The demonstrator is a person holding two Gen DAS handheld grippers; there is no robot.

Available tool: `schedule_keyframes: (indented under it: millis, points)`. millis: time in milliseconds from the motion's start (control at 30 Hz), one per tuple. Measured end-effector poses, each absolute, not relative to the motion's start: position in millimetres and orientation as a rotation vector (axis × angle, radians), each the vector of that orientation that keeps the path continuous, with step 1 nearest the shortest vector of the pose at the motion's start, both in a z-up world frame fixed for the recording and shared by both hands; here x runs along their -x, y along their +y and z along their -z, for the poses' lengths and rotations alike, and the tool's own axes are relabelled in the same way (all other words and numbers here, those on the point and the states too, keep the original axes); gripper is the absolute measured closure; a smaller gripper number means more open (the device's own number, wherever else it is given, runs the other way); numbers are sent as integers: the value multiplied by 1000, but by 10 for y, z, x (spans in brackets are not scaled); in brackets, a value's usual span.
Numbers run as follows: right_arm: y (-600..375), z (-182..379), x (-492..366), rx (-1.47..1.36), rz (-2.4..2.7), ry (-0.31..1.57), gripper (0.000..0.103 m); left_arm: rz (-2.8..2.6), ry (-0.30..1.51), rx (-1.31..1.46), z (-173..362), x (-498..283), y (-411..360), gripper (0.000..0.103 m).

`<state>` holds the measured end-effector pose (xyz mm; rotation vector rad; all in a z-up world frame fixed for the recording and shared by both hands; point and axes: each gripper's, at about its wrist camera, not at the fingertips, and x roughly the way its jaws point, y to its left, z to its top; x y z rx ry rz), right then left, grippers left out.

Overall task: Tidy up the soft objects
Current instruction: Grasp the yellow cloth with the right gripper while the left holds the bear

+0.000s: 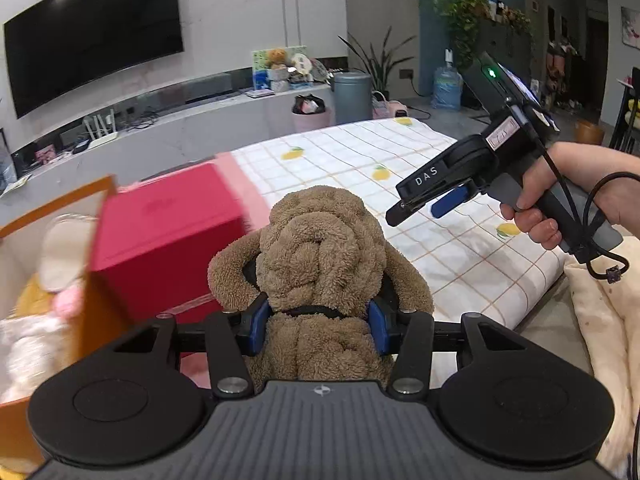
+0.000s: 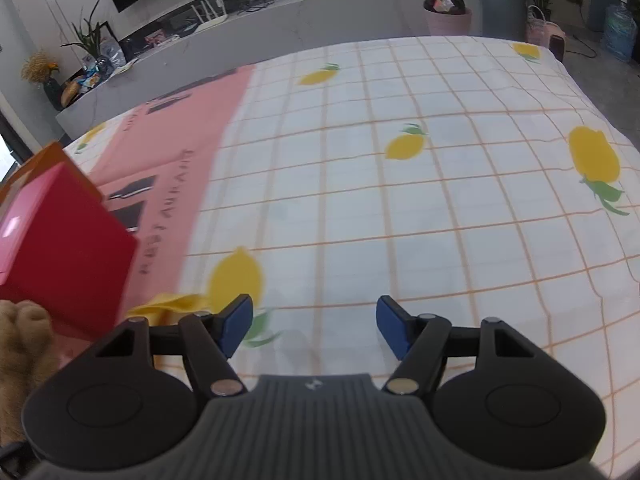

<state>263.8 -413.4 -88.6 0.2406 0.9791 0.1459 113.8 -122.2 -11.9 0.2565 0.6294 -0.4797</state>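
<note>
Left hand-held gripper [image 1: 320, 330] clamps the brown fuzzy plush toy [image 1: 320, 264] around its narrow neck or waist, blue pads [image 1: 260, 326] pressed into the fur on both sides. Probably gripped there because the thinner section fits between the pads and the bulky head can't slip through. The toy is held in the air over the near edge of the bed with the white lemon-print checked sheet [image 1: 400, 184], beside the red rigid box [image 1: 168, 236].

Left of that, an orange open-top cardboard box [image 1: 96, 320] already holds pale soft things, so it reads as the drop-off bin.

Right hand-held gripper [image 2: 314, 326] hangs over the sheet with pads wide apart and nothing between them, kept off to the side, free for the next pick.

Hard to read: the box contents are motion-blurred, possibly white and pink plush plus something yellow. The toy's face is turned away. A yellow cloth scrap [image 2: 172, 304] sits half hidden behind the right gripper's finger. In the right wrist view only a tan furry edge of the toy shows at the left border.
</note>
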Motion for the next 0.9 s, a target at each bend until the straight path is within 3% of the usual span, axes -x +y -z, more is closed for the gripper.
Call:
schedule_keyframes:
  millis: [67, 200, 533, 733, 900]
  points:
    - [-3977, 792, -2598, -227, -139, 959, 17, 470, 643, -240, 56, -1125, -1072, 47]
    - [-3601, 663, -2540, -236, -115, 955, 12, 446, 645, -201, -57, -1126, -810, 47]
    - [-2601, 755, -2258, 22, -165, 1014, 10, 482, 621, -117, -227, -1150, -385, 47]
    - [-2470, 889, -2255, 47, -111, 968, 17, 517, 631, -74, -250, -1062, -173, 47]
    - [-2366, 1011, -2298, 88, -74, 968, 39, 522, 633, -74, -253, -1052, -147, 47]
